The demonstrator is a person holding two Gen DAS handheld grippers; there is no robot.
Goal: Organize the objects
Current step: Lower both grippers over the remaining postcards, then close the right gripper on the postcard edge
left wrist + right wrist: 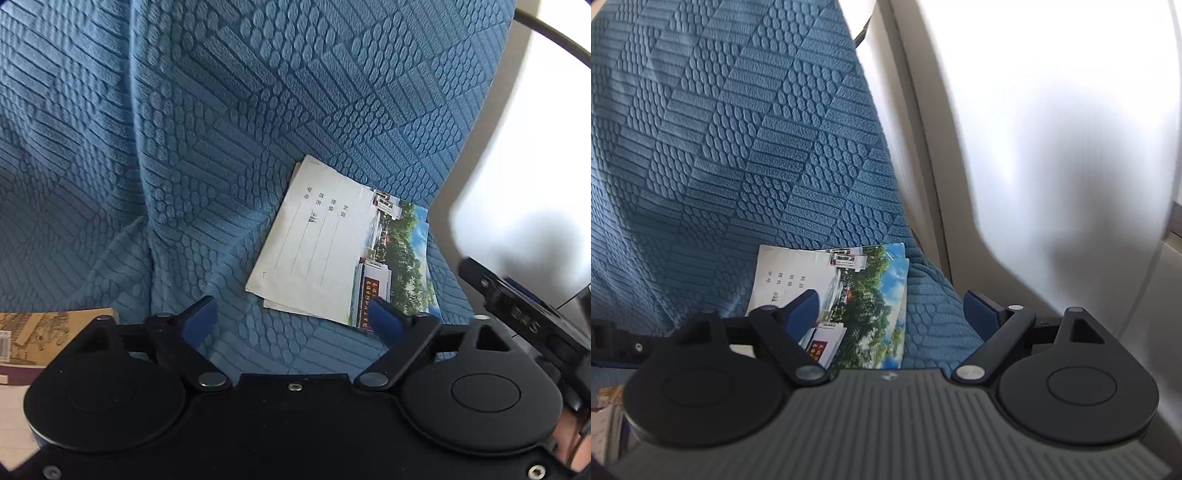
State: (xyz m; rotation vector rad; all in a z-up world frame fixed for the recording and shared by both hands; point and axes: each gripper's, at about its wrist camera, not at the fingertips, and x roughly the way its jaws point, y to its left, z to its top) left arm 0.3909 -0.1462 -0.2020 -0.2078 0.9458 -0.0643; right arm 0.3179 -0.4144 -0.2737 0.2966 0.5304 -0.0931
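A: Booklets (pixel 325 243): where do they lie?

B: On the blue textured cover (pixel 184 147), flat on the seat part, near its right edge. Two thin booklets are stacked; the lower one shows only as a narrow margin past the top one's edges. The top cover is pale with ruled lines on one half and a photo of trees and sky on the other.

A: State of the left gripper (pixel 291 317)?

B: Released. Its jaws stand wide apart with nothing between them but bare cover. The right fingertip (pixel 384 314) overlaps the near corner of the stack in the left wrist view; contact cannot be confirmed.

A: And the right gripper (pixel 897 306)?

B: Also released, jaws spread. In the right wrist view the photo half of the booklets (pixel 871 302) lies between the two fingers, and the left fingertip (pixel 805 310) sits in front of the pale half. The pads do not press on the stack.

A: Open room around the stack?

B: To the left, a broad stretch of cover with a fold (pixel 147 258) running down it. Behind the stack the cover rises as a backrest. To the right, the cover ends close by, and a pale, blurred surface (pixel 1052 147) begins just beyond it.

A: Anything else nearby?

B: A brown illustrated book (pixel 44 332) lies at the lower left of the left wrist view, well apart from the booklets. Part of the right gripper's black body (pixel 524 321) shows at that view's right edge.
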